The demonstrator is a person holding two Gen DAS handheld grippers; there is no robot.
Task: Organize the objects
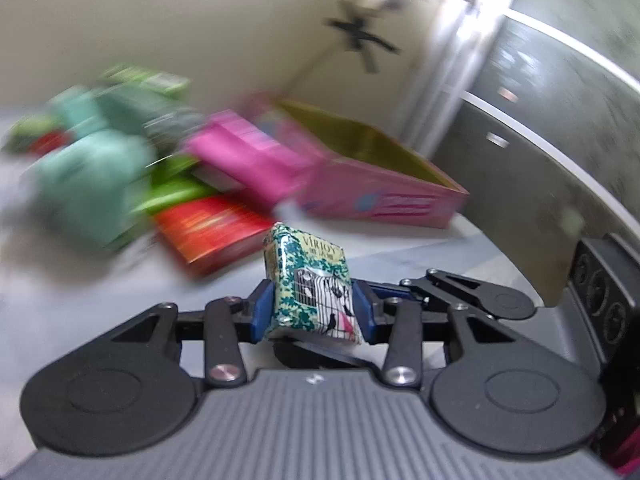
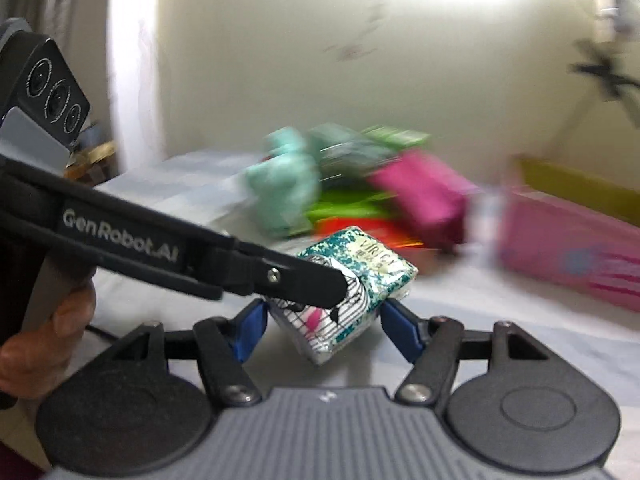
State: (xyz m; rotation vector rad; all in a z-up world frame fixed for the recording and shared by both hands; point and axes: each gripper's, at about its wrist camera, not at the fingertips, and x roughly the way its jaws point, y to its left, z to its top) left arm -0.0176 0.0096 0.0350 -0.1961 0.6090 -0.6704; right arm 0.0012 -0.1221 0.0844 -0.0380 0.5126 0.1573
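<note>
left tool (image 1: 312,310) closed on a small tissue packet (image 1: 310,284) printed with green foliage and a birdcage, blue pads pressed on both sides, packet upright and lifted above the pale table (image 1: 80,304). in the right wrist view, same packet (image 2: 360,276) tilted, clamped by the black finger of the left tool (image 2: 316,286) reaching in from the left, with a person's hand (image 2: 44,340) on that tool's grip. right tool (image 2: 324,330) open, blue pads spread either side of the packet's lower corner, neither pressing on it. behind, blurred: red box (image 1: 208,232), magenta box (image 1: 248,160), green packs (image 1: 172,188), teal bundles (image 1: 92,184), and an open pink carton (image 1: 384,192) lying at right near the wall.
</note>
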